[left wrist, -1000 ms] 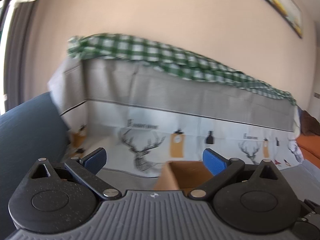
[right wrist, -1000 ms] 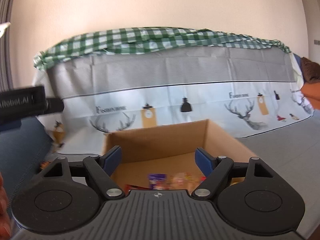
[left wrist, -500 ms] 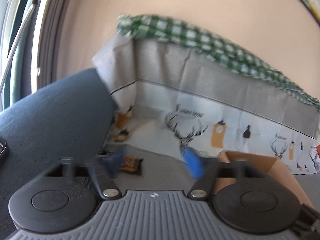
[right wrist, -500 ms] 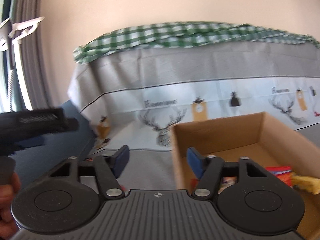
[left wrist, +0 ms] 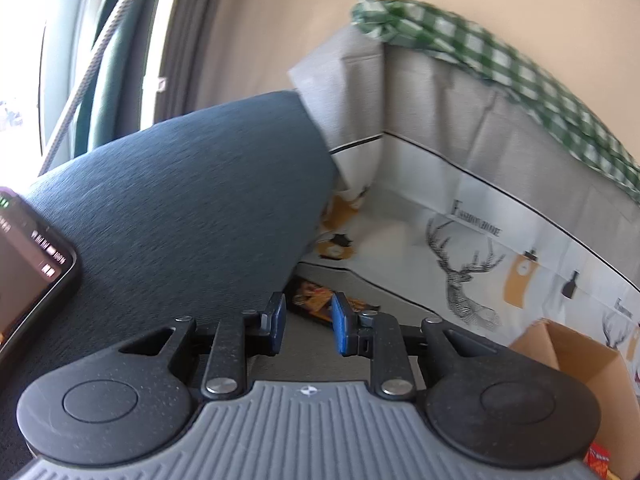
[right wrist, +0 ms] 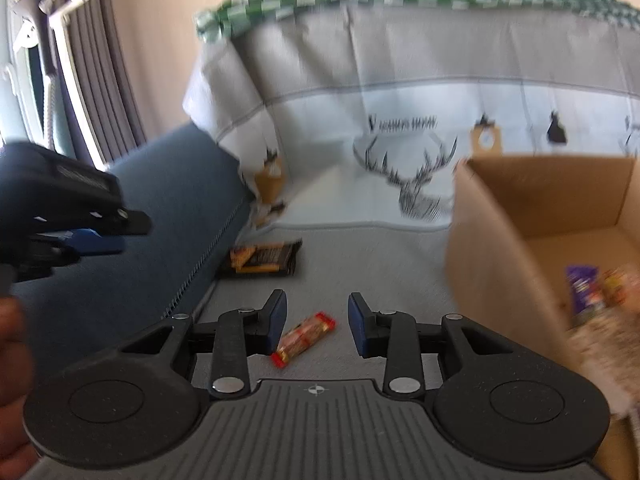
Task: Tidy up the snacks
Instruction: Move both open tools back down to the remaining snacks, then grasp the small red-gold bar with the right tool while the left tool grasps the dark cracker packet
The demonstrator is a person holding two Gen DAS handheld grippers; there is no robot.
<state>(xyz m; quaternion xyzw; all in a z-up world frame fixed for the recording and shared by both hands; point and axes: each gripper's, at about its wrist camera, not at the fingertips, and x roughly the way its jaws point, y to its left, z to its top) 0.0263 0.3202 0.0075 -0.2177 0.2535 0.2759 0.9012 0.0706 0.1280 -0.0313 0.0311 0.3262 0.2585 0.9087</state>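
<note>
A black and orange snack packet (left wrist: pixel 316 296) (right wrist: pixel 264 261) lies on the grey sofa seat against the dark blue armrest. My left gripper (left wrist: pixel 307 324) hovers short of it; its jaws are closing with nothing between the pads. A small red and orange snack bar (right wrist: pixel 303 338) lies on the seat under my right gripper (right wrist: pixel 317 322), whose jaws are closing too, the pads clear of the bar. An open cardboard box (right wrist: pixel 520 224) (left wrist: pixel 576 356) stands to the right and holds several snacks (right wrist: pixel 584 288). In the right wrist view, my left gripper (right wrist: pixel 100 236) shows at the left edge.
A dark blue armrest (left wrist: pixel 168 200) (right wrist: pixel 168 200) borders the seat on the left, with a phone (left wrist: pixel 28 264) lying on it. A deer-print cloth (right wrist: pixel 400 152) covers the sofa back, green checked fabric (left wrist: pixel 500 68) along its top. A curtain (right wrist: pixel 100 80) and wall lie behind.
Both grippers swung left and dipped toward the seat while their jaws narrowed. The box slid to the right of both views, and the two loose snacks and the armrest came into sight.
</note>
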